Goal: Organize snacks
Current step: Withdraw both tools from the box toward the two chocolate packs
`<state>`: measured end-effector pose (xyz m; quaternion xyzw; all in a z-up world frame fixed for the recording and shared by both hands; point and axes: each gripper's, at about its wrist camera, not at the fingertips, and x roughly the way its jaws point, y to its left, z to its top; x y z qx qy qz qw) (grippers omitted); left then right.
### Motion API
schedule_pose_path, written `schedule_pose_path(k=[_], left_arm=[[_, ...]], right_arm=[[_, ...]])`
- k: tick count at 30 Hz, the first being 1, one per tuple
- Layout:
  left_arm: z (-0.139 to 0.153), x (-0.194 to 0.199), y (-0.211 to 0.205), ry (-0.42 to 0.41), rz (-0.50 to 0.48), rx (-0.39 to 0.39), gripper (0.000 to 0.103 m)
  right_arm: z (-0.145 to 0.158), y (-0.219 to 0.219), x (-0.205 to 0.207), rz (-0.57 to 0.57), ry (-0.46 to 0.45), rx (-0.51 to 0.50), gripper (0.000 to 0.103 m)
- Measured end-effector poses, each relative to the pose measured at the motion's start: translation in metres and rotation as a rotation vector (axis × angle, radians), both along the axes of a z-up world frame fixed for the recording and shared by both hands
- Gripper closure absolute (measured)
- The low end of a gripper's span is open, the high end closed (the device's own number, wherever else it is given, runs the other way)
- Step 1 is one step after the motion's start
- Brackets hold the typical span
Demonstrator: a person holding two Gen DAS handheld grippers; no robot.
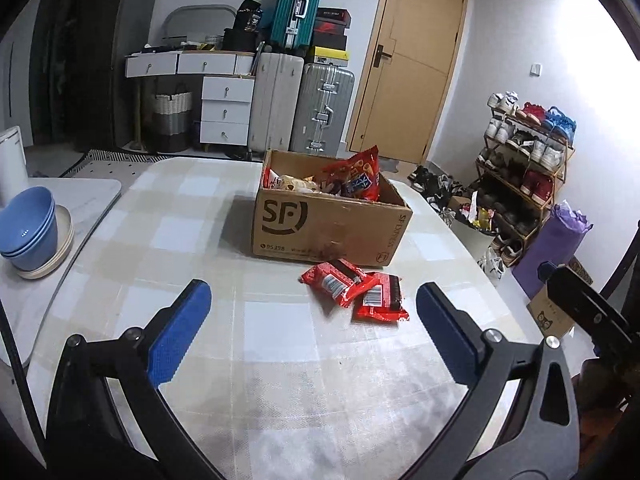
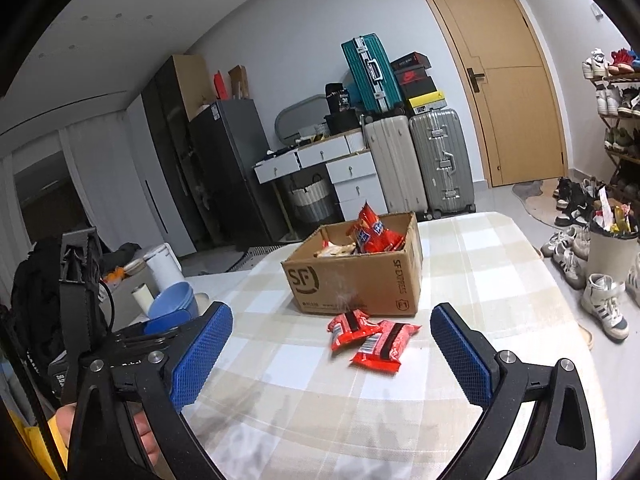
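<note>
Across the middle of both views spreads the table (image 1: pixel 192 216), covered with a pale checked cloth. Centre frame, an open cardboard box (image 1: pixel 320 224) printed "SF" stands on the cloth; snack bags fill it, and one tall red bag (image 1: pixel 360 172) leans upright against its right-hand wall. Just in front of the box, slightly right of centre, two red snack packets (image 1: pixel 354 290) lie flat on the cloth, barcodes facing up, the nearer one overlapping the edge of the farther. Neither packet touches the box so far as can be told.

Lower left and lower right of the left wrist view show the blue pads of the left tongs (image 1: pixel 314 332), spread wide apart above bare cloth, nothing between them; the packets lie ahead of the gap. The right tongs (image 2: pixel 332 350) stand equally wide in the right wrist view, also empty, with the same packets just beyond the pads. At the lower left of that view a hand (image 2: pixel 142 436) grips the left tool.

At the far left of the left wrist view, stacked blue bowls (image 1: pixel 28 232) rest on a plate. Suitcases (image 1: pixel 300 96), a white drawer unit (image 1: pixel 224 108) and a wooden door (image 1: pixel 412 60) line the back wall; a shoe rack (image 1: pixel 524 160) fills the right.
</note>
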<state>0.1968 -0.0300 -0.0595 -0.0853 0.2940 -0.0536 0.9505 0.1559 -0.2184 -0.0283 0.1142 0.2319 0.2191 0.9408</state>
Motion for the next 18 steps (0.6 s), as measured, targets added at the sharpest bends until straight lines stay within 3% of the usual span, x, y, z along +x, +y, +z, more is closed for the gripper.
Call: schedule_pose_path(k=[18], left_arm=[[-0.025, 0.058, -0.009, 0.071, 0.001, 0.014, 0.0]], right_arm=[[-0.029, 0.003, 0.045, -0.022, 0.098, -0.057, 0.002]])
